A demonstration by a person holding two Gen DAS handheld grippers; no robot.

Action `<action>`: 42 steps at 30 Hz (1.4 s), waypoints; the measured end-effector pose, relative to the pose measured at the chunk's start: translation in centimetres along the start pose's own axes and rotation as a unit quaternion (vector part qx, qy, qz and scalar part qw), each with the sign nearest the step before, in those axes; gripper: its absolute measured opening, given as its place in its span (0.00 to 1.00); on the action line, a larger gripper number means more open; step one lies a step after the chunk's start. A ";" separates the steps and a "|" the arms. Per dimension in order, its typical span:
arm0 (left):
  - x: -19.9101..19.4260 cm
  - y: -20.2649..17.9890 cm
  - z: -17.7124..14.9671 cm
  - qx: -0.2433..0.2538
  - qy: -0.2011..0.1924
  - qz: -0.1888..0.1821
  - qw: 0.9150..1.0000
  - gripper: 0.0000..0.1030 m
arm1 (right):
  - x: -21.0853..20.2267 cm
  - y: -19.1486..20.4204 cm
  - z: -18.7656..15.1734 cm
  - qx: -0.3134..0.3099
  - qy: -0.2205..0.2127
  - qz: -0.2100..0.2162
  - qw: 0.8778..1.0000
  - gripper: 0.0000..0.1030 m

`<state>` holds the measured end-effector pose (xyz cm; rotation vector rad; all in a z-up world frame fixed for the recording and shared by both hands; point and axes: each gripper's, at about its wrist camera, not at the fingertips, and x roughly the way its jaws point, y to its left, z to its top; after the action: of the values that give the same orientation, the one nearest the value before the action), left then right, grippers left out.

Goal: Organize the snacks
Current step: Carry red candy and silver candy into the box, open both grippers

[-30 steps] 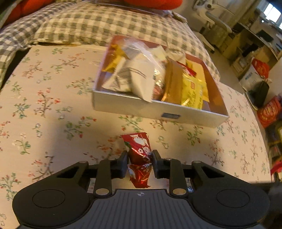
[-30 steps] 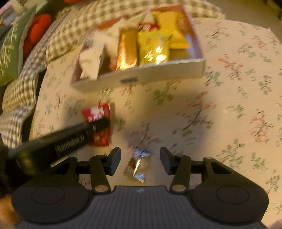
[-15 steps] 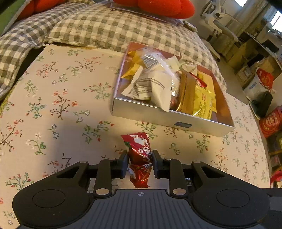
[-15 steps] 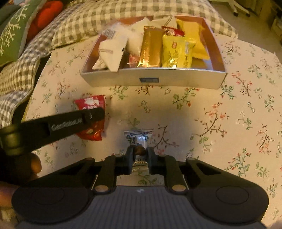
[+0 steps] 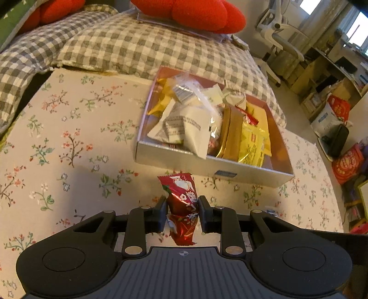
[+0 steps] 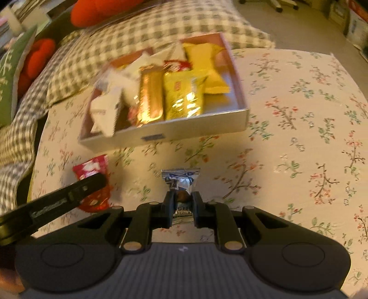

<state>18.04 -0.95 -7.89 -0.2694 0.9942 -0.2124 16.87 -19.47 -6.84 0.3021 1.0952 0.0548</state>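
My left gripper is shut on a red snack packet and holds it above the floral tablecloth, just short of the box's near wall. The silver box holds several white, gold and yellow snack packs. My right gripper is shut on a silver chocolate wrapper, lifted off the cloth in front of the box. In the right wrist view the left gripper's finger crosses the red packet at the left.
The table carries a floral cloth. A grey checked blanket and red cushions lie behind the box. A chair and bags stand at the right, beyond the table edge.
My right gripper closed on the silver chocolate and lifted it. My left gripper kept the red packet and rose, drifting left; the box now sits further right in its view.
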 end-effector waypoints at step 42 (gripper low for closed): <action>4.5 -6.2 6.0 0.022 -0.022 -0.106 0.994 0.24 | -0.4 -4.3 4.9 0.073 -0.039 0.064 0.995 0.04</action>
<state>25.14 -7.36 -6.39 -0.3395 0.9158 -0.4199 20.59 -24.74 -5.60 0.5016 1.0033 0.0777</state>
